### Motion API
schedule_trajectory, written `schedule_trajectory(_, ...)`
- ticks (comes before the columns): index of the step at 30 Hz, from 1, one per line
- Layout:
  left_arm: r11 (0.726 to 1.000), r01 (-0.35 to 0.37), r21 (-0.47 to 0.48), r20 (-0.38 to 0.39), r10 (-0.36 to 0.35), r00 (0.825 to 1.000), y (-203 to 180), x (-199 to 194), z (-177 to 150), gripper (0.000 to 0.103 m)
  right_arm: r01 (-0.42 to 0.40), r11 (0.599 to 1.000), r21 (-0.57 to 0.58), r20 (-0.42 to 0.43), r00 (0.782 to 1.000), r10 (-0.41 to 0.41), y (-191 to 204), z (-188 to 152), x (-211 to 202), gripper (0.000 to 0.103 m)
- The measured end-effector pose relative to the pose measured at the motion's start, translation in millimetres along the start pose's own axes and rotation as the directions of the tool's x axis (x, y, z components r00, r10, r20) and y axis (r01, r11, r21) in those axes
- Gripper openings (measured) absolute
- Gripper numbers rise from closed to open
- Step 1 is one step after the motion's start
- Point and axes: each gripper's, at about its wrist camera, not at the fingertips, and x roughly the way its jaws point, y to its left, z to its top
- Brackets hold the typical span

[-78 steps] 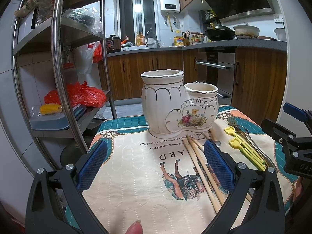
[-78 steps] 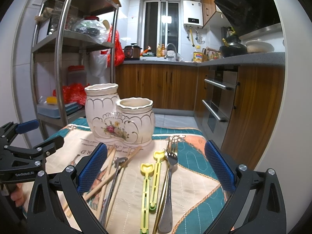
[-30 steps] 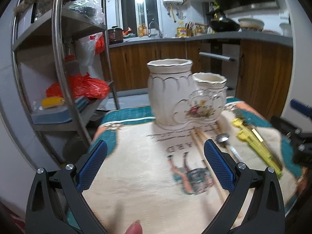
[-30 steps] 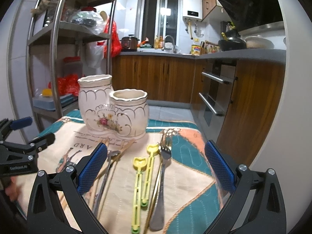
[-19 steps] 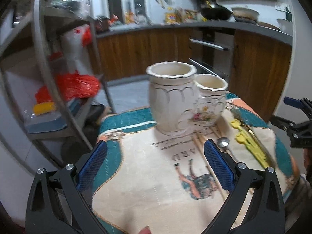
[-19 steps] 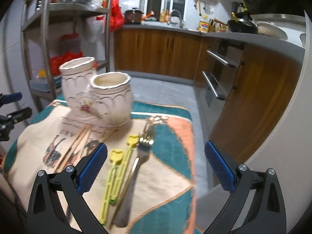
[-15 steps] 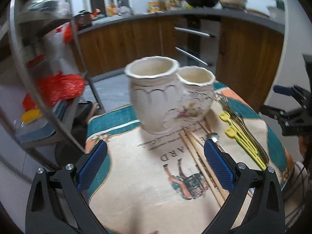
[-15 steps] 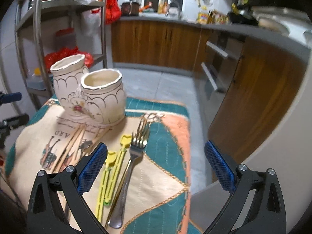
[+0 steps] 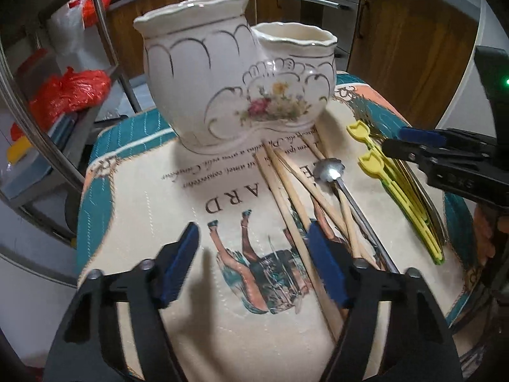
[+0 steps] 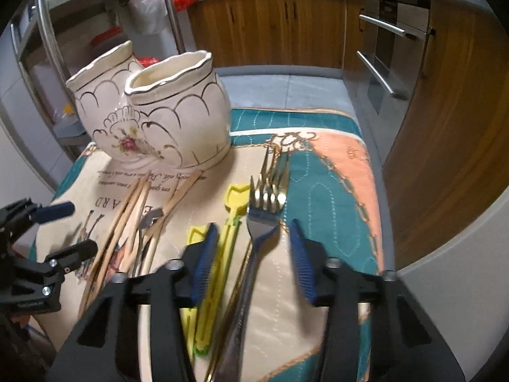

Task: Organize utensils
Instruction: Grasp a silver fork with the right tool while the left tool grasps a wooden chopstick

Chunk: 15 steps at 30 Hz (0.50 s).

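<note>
Item: utensil sorting, nothing stowed by my reading; holder (image 10: 152, 108), upper left, shows no utensil at its rims. Fork (image 10: 254, 242) lies centre frame between my right claw's (image 10: 253, 256) closing jaws, untouched. Chopsticks (image 9: 296, 191) lie loose at right of my left claw (image 9: 254, 264), closing on nothing.

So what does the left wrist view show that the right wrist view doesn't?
Only the left wrist view: the left gripper closing over bare cloth beside the chopsticks, nothing between its fingers, and the spoon's bowl face-on.

Only the right wrist view: the right gripper closing around the forks, not yet pressing them, and the fork tines.

Both: the ceramic holder, chopsticks, spoon, yellow utensils, patterned cloth, and each other's gripper at the frame edge.
</note>
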Motion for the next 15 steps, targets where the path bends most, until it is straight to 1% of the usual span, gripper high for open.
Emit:
schedule_trajectory(2, 1.000, 0.014, -0.002, -0.008, -0.014, 1.000, -0.5, 2.5, -1.3, 0.057, 0.009, 1.000, 0.000, -0.001, 1.000, -0.009, 1.1, 0.6, 4.6, 0.036)
schedule_trajectory(3, 1.000, 0.023, -0.001, -0.016, -0.023, 1.000, -2.1, 5.2, -1.3, 0.056, 0.013, 1.000, 0.000, 0.002, 1.000, -0.013, 1.8, 1.2, 5.9, 0.035)
schedule_trajectory(5, 0.999, 0.045, 0.005, -0.027, -0.045, 0.999, -4.8, 8.4, -2.7, 0.052, 0.013, 1.000, 0.000, 0.009, 1.000, -0.013, 1.2, 2.0, 7.0, 0.029)
schedule_trajectory(7, 0.999, 0.042, 0.012, -0.035, -0.041, 0.999, -5.8, 10.5, -3.5, 0.051, 0.011, 1.000, 0.000, 0.013, 1.000, -0.011, 1.9, 3.0, 7.1, 0.026)
schedule_trajectory(9, 0.999, 0.035, 0.014, -0.029, -0.035, 0.999, -6.4, 11.1, -2.1, 0.046, 0.010, 1.000, -0.007, 0.017, 1.000, -0.010, 2.6, 3.4, 6.9, 0.025)
schedule_trajectory(12, 1.000, 0.030, 0.006, -0.024, -0.030, 0.999, -5.7, 13.0, 2.8, 0.031, 0.003, 1.000, -0.016, 0.017, 1.000, -0.002, 2.3, 7.4, 9.2, 0.025)
schedule_trajectory(13, 1.000, 0.029, 0.000, -0.018, -0.029, 0.999, -4.6, 13.3, 4.4, 0.018, -0.001, 1.000, -0.018, 0.017, 1.000, 0.001, 1.8, 7.5, 9.2, 0.024)
schedule_trajectory(14, 1.000, 0.028, -0.007, -0.022, -0.028, 0.999, -1.9, 13.6, 5.4, 0.010, -0.005, 1.000, -0.017, 0.018, 1.000, 0.006, 0.8, 7.4, 8.9, 0.024)
schedule_trajectory(15, 0.999, 0.030, -0.013, -0.027, -0.030, 0.999, 1.0, 13.9, 6.7, 0.008, -0.011, 1.000, -0.016, 0.022, 1.000, 0.011, 0.2, 6.6, 8.0, 0.024)
